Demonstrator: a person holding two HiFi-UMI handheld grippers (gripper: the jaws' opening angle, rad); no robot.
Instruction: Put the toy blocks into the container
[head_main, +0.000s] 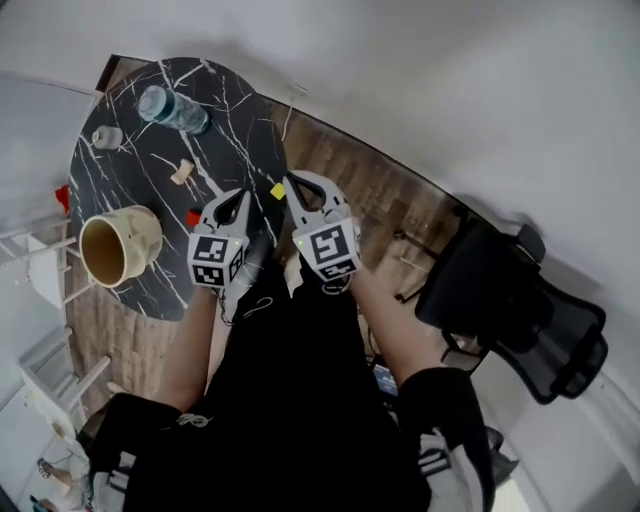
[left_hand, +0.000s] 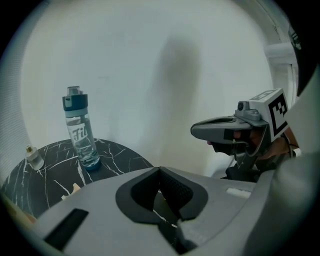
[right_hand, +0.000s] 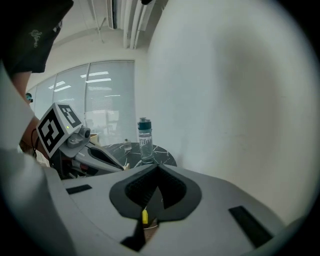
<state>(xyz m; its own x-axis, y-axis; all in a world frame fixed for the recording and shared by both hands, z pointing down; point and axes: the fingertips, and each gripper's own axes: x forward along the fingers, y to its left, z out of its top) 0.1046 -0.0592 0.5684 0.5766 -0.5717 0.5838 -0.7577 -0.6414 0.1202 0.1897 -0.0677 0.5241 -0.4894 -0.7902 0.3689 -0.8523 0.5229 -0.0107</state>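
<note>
Hovering side by side over the desk's (head_main: 130, 180) 4 o'clock edge, the left claw (head_main: 243, 196) and the right claw (head_main: 291, 182) are both clenched, with nothing between their jaws. In the head view the beige container (head_main: 118, 245) sits at the desk's 8 o'clock rim. The yellow block (head_main: 277, 191) lies at 3 o'clock, between the two claw tips. The red block (head_main: 194, 217) lies at 5 o'clock, just beside the left claw, and the wooden block (head_main: 182, 172) rests near the middle. A water bottle (head_main: 172, 108) stands at 12 o'clock, with a small white jar (head_main: 107, 137) at 10 o'clock.
</note>
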